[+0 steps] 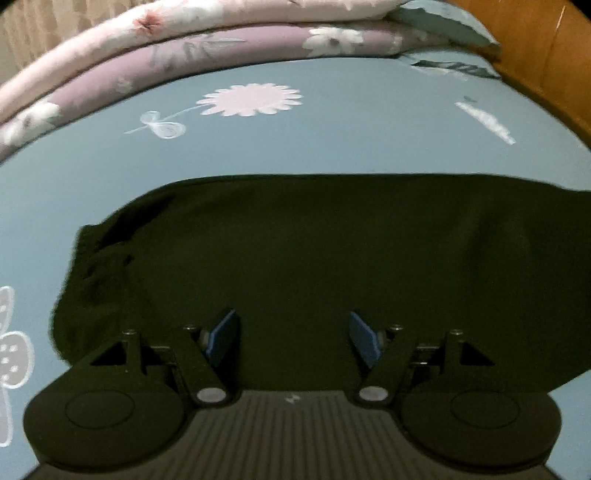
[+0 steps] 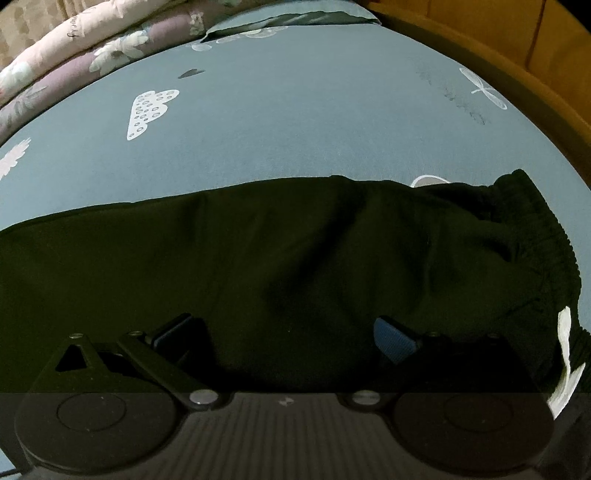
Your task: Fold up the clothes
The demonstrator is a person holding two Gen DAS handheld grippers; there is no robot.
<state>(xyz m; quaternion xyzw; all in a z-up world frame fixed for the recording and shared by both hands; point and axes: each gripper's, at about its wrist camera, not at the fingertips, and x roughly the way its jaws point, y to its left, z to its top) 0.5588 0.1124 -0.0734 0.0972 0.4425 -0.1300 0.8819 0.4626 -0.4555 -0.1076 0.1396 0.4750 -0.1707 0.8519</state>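
A dark green pair of trousers (image 1: 314,258) lies flat across the blue patterned bed sheet (image 1: 295,147). Its leg end shows at the left of the left wrist view. Its ribbed elastic waistband (image 2: 546,236) shows at the right of the right wrist view, with the trousers (image 2: 258,266) stretching left. My left gripper (image 1: 293,338) is open and empty just above the cloth near its near edge. My right gripper (image 2: 284,338) is open and empty above the cloth near the waistband end.
A folded pink and mauve floral quilt (image 1: 184,40) lies along the far side of the bed. A blue pillow (image 1: 443,22) sits at the far right. A wooden bed frame (image 2: 517,51) curves along the right edge.
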